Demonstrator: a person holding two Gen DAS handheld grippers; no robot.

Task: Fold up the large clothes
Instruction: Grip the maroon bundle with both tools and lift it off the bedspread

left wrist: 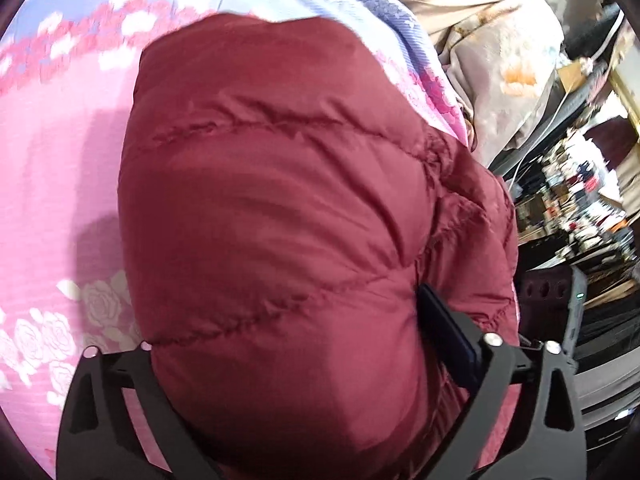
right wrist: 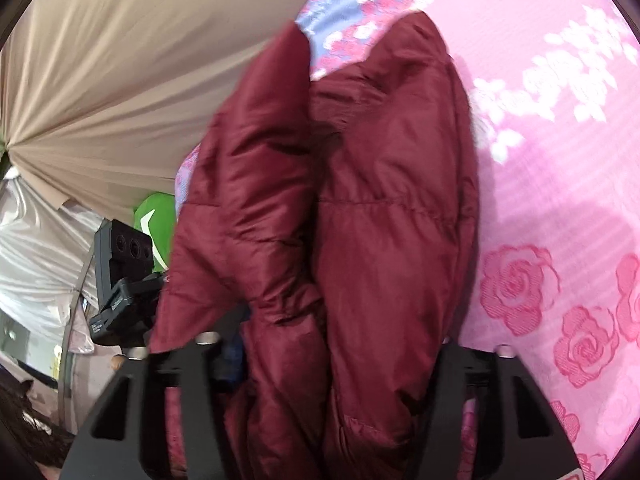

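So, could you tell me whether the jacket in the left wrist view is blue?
No, the puffy quilted jacket is dark red, lying on a pink bedspread with a rose pattern.

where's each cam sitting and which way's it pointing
Left wrist: on the left gripper, angled down over the maroon puffer jacket on the pink rose bedsheet; its black fingers straddle the jacket's bulk.
Right wrist: on the right gripper, facing down along a bunched fold of the jacket, beige curtain to the left; the other gripper's camera shows.
Shared: the jacket and bedsheet.
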